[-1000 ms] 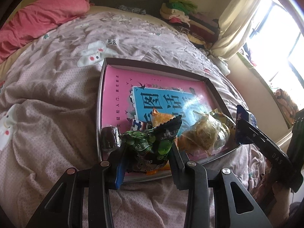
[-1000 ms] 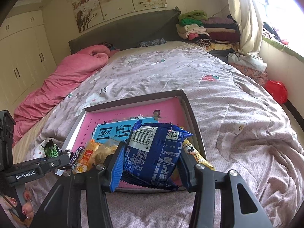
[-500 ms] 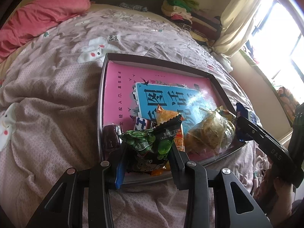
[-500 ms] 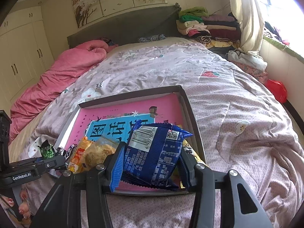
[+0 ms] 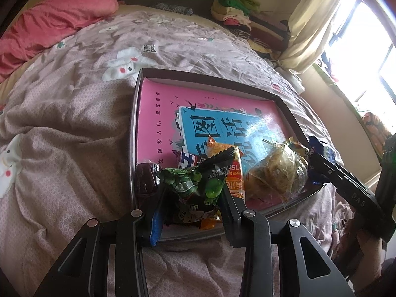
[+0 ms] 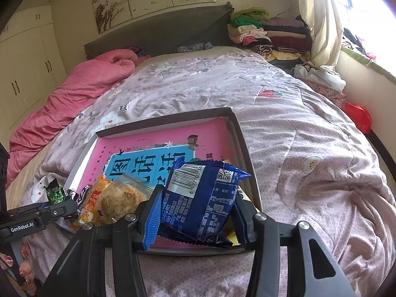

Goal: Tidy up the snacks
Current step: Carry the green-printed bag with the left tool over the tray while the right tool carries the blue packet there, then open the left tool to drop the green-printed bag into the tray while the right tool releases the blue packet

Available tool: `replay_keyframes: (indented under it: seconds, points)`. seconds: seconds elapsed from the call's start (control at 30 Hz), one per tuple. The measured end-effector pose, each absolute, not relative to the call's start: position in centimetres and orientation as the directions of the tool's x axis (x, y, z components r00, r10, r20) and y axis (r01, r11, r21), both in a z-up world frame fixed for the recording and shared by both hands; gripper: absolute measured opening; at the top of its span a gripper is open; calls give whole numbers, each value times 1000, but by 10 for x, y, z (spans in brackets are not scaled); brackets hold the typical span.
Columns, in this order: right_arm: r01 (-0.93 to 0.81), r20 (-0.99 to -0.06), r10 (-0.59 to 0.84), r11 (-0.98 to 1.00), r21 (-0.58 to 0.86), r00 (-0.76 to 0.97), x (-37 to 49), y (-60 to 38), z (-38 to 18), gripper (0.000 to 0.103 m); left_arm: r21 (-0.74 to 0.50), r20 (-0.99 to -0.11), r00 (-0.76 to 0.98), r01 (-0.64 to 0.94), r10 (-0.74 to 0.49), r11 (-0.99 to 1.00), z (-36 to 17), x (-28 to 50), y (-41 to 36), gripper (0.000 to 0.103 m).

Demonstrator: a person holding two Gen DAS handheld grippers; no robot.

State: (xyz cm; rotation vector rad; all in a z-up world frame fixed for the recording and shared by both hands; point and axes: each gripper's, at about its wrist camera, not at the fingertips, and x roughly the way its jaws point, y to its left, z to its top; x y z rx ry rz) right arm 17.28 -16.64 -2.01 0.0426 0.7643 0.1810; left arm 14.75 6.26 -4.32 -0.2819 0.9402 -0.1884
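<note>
A shallow dark-rimmed box (image 5: pixel 208 80) with a pink and blue printed floor lies on the bed; it also shows in the right wrist view (image 6: pixel 237 126). My left gripper (image 5: pixel 191 193) is shut on a green and black snack packet (image 5: pixel 195 185) over the box's near left corner. My right gripper (image 6: pixel 198 198) is shut on a blue snack packet (image 6: pixel 205 193) over the box's near right corner. In the box lie an orange packet (image 5: pixel 235 170), a clear bag of pastry (image 5: pixel 277 170), a dark wrapped sweet (image 5: pixel 146 175) and a small blue-and-white packet (image 5: pixel 188 159).
The bed has a mauve flowered quilt (image 6: pixel 309 136) and a pink duvet (image 6: pixel 81 91) at the head. Folded clothes (image 6: pixel 267 32) are stacked at the far right by a curtain. A red bag (image 6: pixel 358 116) lies beside the bed. Wardrobes (image 6: pixel 27 57) stand at left.
Both grippers have lowered and moved slightly closer over the box's near edge, each keeping its packet. The snacks in the box have not moved.
</note>
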Motion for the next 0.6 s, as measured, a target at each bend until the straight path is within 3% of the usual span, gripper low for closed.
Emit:
replay_keyframes:
  seconds: [0.6]
  points:
    - [-174, -696, 217, 976, 133, 685, 181, -160, -28, 51, -316, -769, 574, 44, -283, 948, -44, 148, 61, 40]
